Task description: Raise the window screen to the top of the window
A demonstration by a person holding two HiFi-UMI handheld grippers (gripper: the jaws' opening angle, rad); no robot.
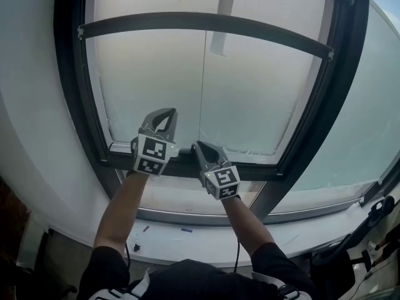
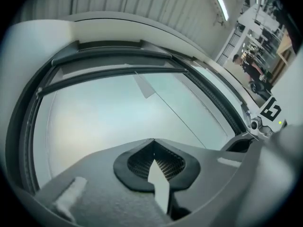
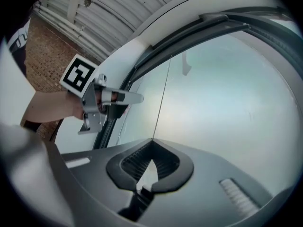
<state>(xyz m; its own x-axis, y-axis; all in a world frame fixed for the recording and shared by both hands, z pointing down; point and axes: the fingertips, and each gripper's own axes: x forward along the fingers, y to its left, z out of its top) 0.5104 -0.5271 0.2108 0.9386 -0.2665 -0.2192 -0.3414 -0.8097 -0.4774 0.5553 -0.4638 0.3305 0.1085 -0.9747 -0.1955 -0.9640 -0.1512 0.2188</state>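
Black frame borders a tall window, and the pale, translucent window screen fills the pane between a dark crossbar far up and a dark rail low down. A strip of glass shows below that rail, so the screen's bottom edge sits low in the window, well short of the top.

Both tools meet at the rail, near its middle. The left gripper lies across the rail's left part, and its tips reach up over the screen's lower edge. Its jaws are closed tip to tip, and nothing shows between them; only pale light shows through the hollow behind the tips. The right gripper is just to its right, angled up and left, with its jaws likewise pressed together. A thin cord runs straight down the screen's middle and ends at the right gripper's tips. Whether it is pinched there or merely passes behind cannot be told.

Bare forearms reach up from the near edge, over a white sill.
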